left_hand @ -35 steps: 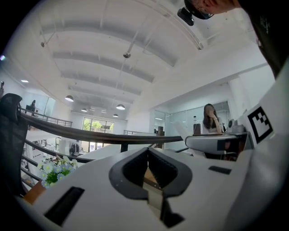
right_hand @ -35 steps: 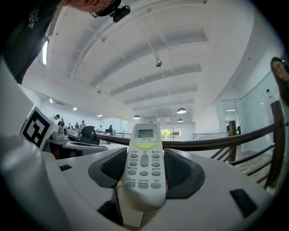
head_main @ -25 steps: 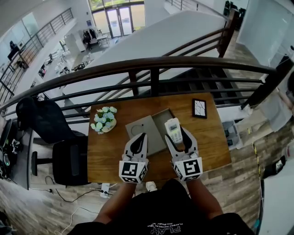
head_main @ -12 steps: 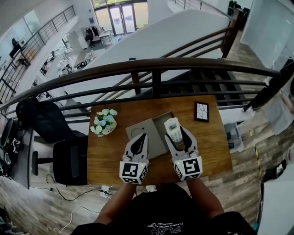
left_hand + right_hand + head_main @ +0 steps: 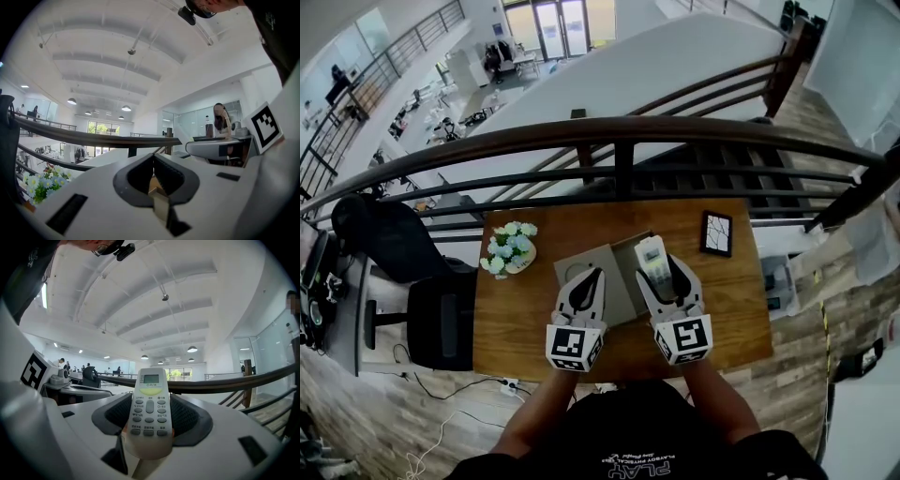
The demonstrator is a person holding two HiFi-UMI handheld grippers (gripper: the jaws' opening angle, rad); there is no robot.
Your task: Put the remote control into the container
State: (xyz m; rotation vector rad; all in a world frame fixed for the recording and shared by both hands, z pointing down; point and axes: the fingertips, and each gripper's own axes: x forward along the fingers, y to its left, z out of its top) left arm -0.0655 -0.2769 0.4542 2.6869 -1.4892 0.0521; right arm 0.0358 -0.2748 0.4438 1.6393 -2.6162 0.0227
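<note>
A wooden bench (image 5: 727,300) stands against a dark railing (image 5: 619,131) above an open hall. The right hand-held gripper (image 5: 662,277) is clenched on the remote control (image 5: 651,260), which appears raised off the bench. Its long axis runs along the jaws, display end pointing away from the person. The grey container (image 5: 623,255) lies directly beneath and just left of it. The left hand-held gripper (image 5: 587,281) is closed and empty over the container's left part. The right side is therefore the one placed to lower and release.
</note>
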